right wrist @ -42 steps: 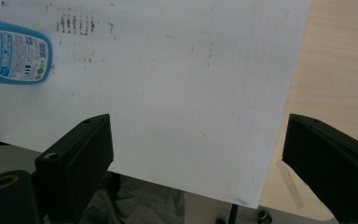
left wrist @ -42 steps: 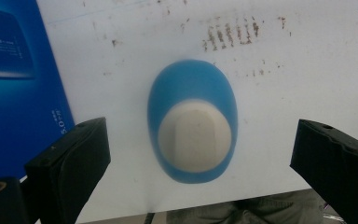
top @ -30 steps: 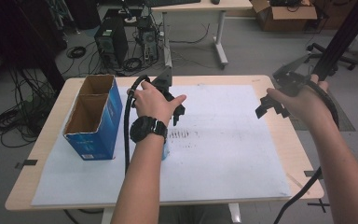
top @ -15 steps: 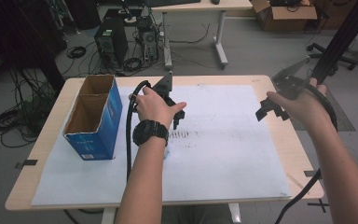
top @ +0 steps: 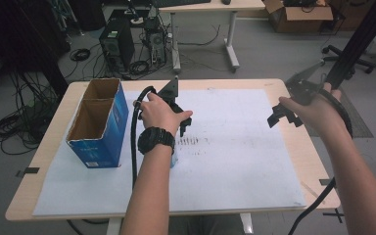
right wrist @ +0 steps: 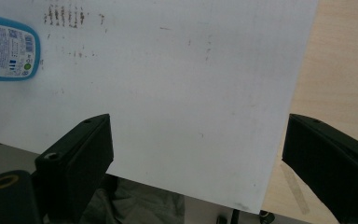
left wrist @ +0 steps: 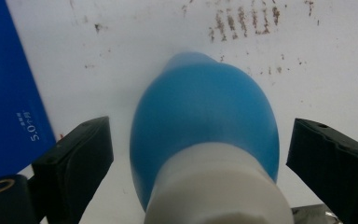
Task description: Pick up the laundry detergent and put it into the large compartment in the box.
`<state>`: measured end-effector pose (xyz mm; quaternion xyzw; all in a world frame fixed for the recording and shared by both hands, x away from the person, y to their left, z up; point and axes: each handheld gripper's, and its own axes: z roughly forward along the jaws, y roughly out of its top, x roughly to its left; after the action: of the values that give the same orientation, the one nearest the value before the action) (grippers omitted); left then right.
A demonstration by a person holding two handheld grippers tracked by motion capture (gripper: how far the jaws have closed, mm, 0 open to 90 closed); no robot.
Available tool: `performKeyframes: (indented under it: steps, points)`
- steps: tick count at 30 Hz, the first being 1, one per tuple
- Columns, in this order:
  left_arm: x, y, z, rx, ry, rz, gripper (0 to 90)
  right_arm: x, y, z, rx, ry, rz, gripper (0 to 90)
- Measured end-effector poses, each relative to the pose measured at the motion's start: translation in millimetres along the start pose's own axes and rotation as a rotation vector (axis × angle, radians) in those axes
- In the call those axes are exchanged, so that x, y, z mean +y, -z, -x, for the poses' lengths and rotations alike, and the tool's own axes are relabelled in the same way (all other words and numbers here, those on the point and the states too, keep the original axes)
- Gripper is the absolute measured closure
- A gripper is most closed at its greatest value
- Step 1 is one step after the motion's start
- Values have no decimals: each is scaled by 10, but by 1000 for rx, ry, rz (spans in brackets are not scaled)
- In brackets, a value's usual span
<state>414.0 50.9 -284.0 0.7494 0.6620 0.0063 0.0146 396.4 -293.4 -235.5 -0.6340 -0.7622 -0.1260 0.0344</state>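
A blue bottle (left wrist: 205, 121) with a white cap (left wrist: 219, 186) lies on the white sheet (top: 235, 147), its cap end towards the left gripper's camera. My left gripper (left wrist: 198, 135) is open, one jaw on either side of the bottle and neither touching it. In the high view the left gripper (top: 182, 126) sits under the left hand near the sheet's middle, and a sliver of the bottle (top: 174, 159) shows beside the forearm. My right gripper (top: 283, 117) hovers open over the sheet's right edge. The right gripper (right wrist: 196, 135) holds nothing, and the bottle's label (right wrist: 7, 46) shows far off.
A tall blue cardboard box (top: 98, 125), open at the top with two compartments, stands on the left of the table (top: 284, 85); its side (left wrist: 9, 93) is close to the left jaw. Dark scuff marks (top: 191, 142) dot the sheet. Cables trail from both grippers.
The left hand has shifted slightly and tipped its gripper more upright over the bottle. The right hand has hardly moved.
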Motion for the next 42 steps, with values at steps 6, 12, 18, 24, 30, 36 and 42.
performKeyframes:
  steps: [6,12,18,24,30,36,42]
  points:
    - [-2,-2,-23,1,2,-1,111,5,-10,-6,-1,-1,-1,89]
    - [-4,3,-30,2,7,1,154,7,-21,-15,0,0,-3,89]
    - [1,1,-24,1,9,1,173,7,-19,-14,-2,1,-3,89]
    - [7,-6,-14,4,8,0,185,1,-26,0,0,-4,-5,89]
    - [6,-5,-11,4,7,-5,197,-3,-25,9,1,-7,-4,89]
    - [6,2,-13,11,4,-4,220,-7,-26,9,1,-6,-6,89]
    - [7,-2,-9,15,8,1,225,-9,-24,9,-1,-6,-6,89]
